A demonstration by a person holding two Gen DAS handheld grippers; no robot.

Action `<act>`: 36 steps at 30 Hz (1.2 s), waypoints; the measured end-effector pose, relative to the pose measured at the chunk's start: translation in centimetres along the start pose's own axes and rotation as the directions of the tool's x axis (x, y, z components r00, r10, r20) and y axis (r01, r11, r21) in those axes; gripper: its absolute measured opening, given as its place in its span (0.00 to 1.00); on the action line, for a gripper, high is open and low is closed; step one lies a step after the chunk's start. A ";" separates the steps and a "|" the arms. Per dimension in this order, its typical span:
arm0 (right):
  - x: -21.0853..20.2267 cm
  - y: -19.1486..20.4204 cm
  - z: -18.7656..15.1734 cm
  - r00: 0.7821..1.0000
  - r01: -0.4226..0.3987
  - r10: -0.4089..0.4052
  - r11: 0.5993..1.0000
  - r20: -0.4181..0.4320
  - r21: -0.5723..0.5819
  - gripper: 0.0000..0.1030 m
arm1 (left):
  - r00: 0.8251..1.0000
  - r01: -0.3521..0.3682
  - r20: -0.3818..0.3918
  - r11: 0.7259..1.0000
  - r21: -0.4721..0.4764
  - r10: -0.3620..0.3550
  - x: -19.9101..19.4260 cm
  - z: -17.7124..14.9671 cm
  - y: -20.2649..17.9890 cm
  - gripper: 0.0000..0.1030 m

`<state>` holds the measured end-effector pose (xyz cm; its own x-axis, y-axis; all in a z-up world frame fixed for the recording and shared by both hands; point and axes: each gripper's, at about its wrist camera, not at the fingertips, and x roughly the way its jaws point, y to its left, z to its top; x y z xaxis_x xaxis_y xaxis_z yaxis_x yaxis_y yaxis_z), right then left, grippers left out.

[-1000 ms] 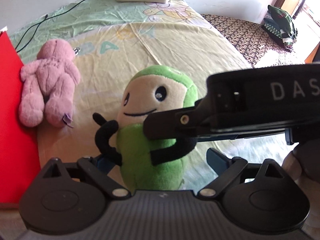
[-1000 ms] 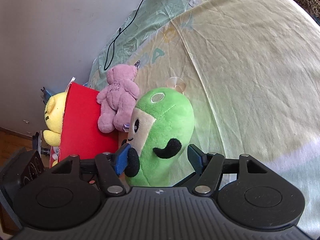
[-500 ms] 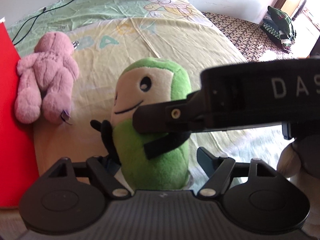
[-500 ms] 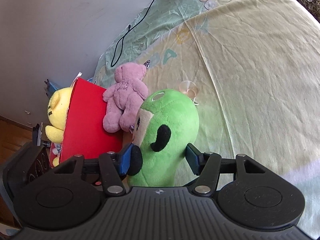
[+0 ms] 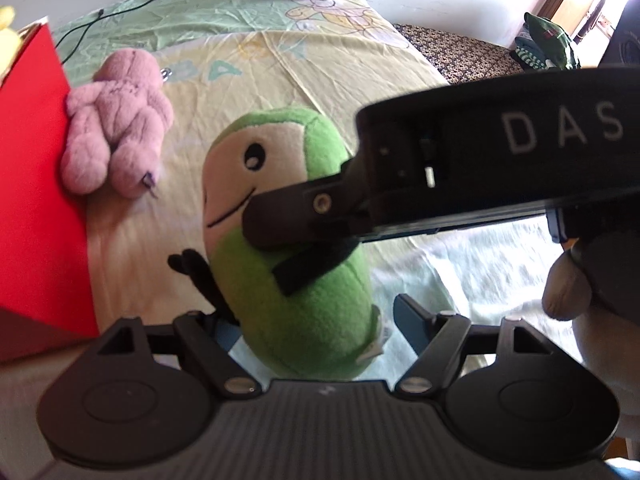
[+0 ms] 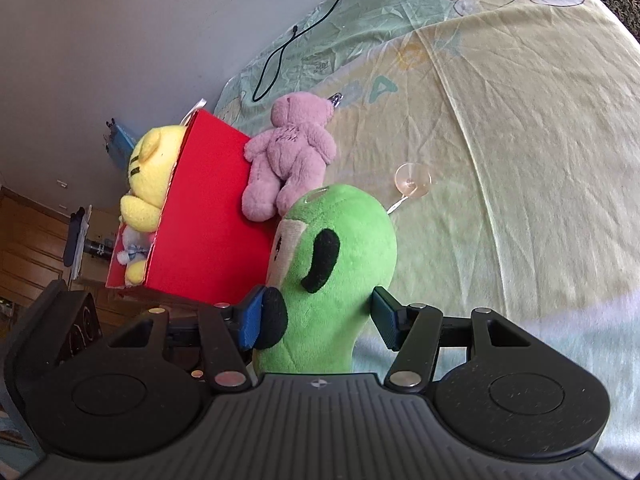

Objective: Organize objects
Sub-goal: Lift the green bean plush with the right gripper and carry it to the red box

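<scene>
Green plush [image 6: 340, 264], cream face, black arms, upright.

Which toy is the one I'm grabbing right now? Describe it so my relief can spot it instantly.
Start at the red box on the bed's left edge. A pink bear lies against its side; just in front of that stands the green plush, between the right gripper's fingers. It is the only green toy, with a cream face and black arms.

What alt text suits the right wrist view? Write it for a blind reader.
The right gripper squeezes a green plush toy with black arms above a pale patterned bedsheet. Behind it, a pink plush bear leans on a red box holding a yellow plush toy.
</scene>
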<state>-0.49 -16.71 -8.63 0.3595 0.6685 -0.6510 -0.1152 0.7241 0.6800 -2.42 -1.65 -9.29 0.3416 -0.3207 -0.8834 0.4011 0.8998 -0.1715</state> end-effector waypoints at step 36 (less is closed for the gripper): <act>11.0 20.8 -5.5 0.893 -0.381 0.262 0.873 -0.366 -0.304 0.57 | 0.955 -0.203 0.124 0.899 -0.388 0.270 -17.1 -14.0 12.2 0.74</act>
<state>-3.99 6.63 -3.52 -0.0483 0.8488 -0.5266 -0.5189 0.4291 0.7393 -15.24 18.91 -2.37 0.5395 -0.1003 -0.8360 -0.0388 0.9889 -0.1436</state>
